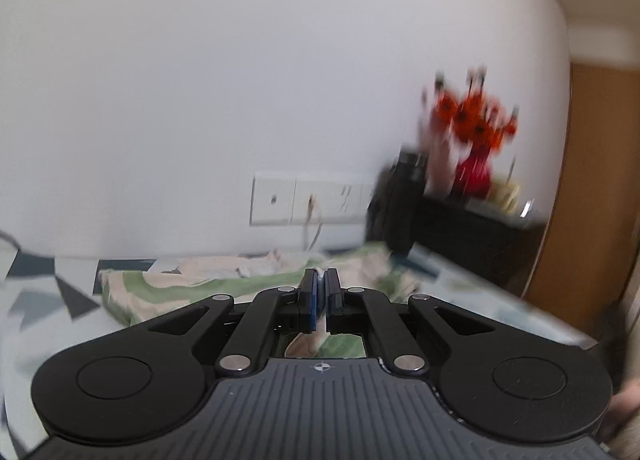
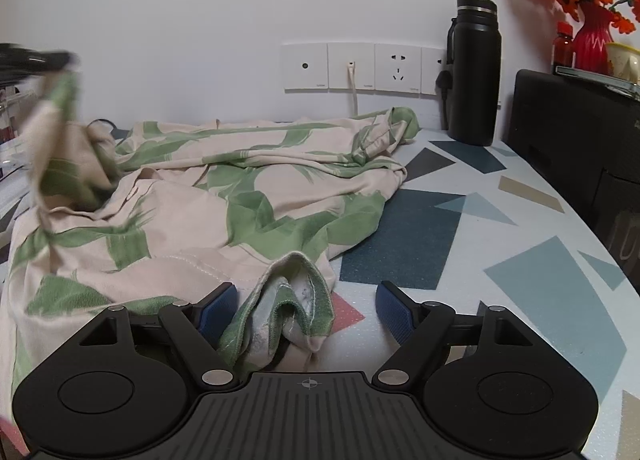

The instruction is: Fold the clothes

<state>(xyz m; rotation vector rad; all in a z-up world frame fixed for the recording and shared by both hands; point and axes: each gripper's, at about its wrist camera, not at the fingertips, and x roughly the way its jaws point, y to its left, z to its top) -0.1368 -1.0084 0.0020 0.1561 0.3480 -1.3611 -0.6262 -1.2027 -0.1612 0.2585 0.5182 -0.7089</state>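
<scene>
Gripper left (image 1: pixel 320 280) was clamped on a raised corner of the garment (image 2: pixel 240 188) crumpled on the counter (image 2: pixel 520 260), while our right gripper (image 2: pixel 306 302), jaws wide, straddled a hem fold; we judged closing squarely best.

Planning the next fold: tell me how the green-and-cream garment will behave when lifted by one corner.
The green-and-cream garment will probably be floppy: it lies in soft wrinkles on the table, and the part lifted by the left gripper droops in the right wrist view. It looks thin, so likely light. The cuff between the open jaws of the right gripper bunches, so it may slip unless gripped well.
</scene>
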